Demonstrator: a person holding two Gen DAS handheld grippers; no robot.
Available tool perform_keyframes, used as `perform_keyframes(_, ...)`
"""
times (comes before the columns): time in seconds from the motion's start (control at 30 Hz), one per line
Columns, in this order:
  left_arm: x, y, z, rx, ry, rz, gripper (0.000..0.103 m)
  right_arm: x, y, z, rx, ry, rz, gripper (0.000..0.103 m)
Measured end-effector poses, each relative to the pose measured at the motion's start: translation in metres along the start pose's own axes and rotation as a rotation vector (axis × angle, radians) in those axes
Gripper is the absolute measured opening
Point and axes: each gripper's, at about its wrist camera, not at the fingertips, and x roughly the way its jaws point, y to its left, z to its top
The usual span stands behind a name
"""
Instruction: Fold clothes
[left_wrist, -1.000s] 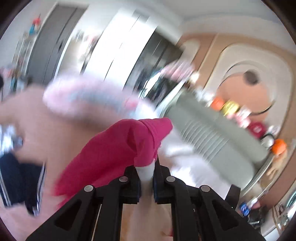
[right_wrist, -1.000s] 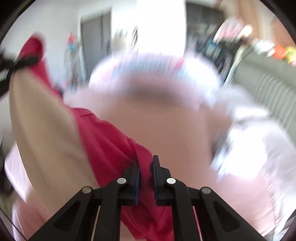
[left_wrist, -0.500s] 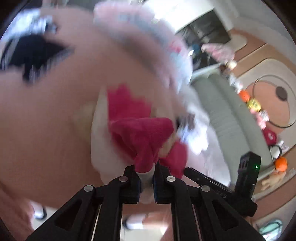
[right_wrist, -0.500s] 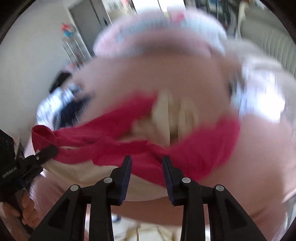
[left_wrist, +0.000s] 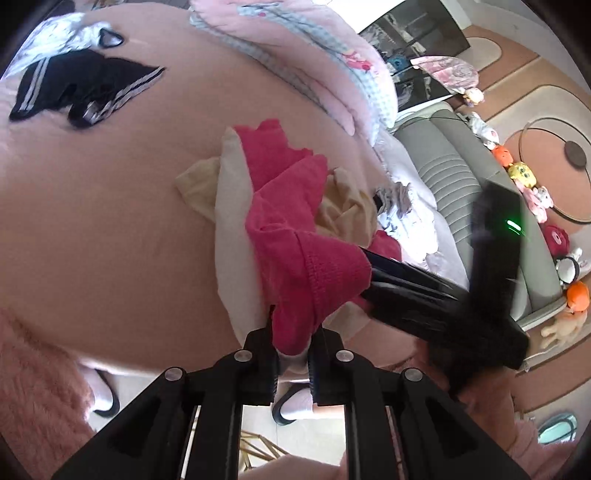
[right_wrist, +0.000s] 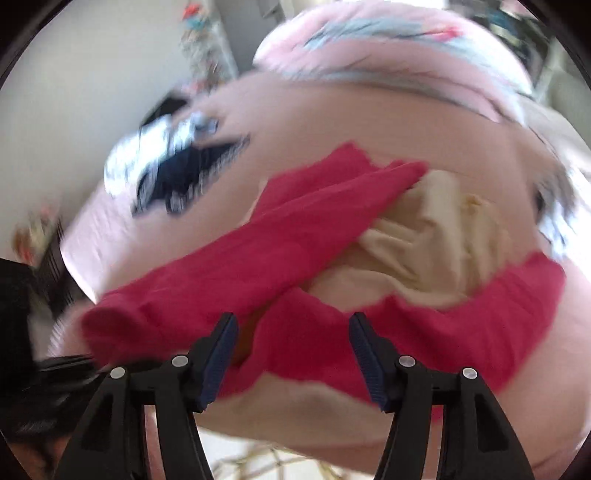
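Note:
A red and cream garment (left_wrist: 280, 206) lies crumpled on the pink bed (left_wrist: 92, 221). My left gripper (left_wrist: 291, 350) is shut on a red corner of it near the bed's front edge. My right gripper (right_wrist: 293, 339) is open and empty, with its jaws wide apart just above the garment's red part (right_wrist: 280, 229). The right gripper's black body (left_wrist: 424, 295) shows beside the held corner in the left wrist view. The garment's cream part (right_wrist: 417, 236) is bunched in the middle.
A black garment with white stripes (left_wrist: 81, 85) and a pale patterned one (left_wrist: 55, 33) lie at the bed's far left. A pink and blue quilt (left_wrist: 314, 55) is heaped at the back. A grey sofa (left_wrist: 461, 184) with soft toys stands to the right.
Both grippers have swung down to the bed with the garment. My right gripper has let go of the red cloth and opened wide. The left stays shut on its corner.

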Motion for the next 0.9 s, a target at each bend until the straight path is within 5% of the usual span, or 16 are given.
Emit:
perform_keyframes(0.13,-0.003,0.006,-0.007,-0.005,0.016,0.042,0.012,0.035,0.006,-0.015,-0.032,0.144,-0.095,0.057)
perform_keyframes(0.3,-0.003,0.006,-0.002,0.02,0.041,0.108,0.015,0.025,-0.014,-0.061,0.033,0.188,-0.126,0.029)
perform_keyframes(0.4,-0.008,-0.001,0.006,0.076,0.018,0.152,0.015,0.015,-0.025,-0.088,0.072,0.208,-0.144,0.026)
perform_keyframes(0.63,0.015,-0.056,0.02,0.329,0.023,0.124,0.017,-0.014,-0.021,-0.096,0.094,0.119,-0.141,0.026)
perform_keyframes(0.73,0.037,-0.08,0.019,0.435,0.041,0.05,0.034,-0.022,-0.009,-0.086,0.041,0.055,-0.169,0.027)
perform_keyframes(0.9,0.09,-0.067,0.01,0.455,0.228,0.266,0.034,-0.02,-0.011,-0.063,-0.005,0.013,-0.234,0.028)
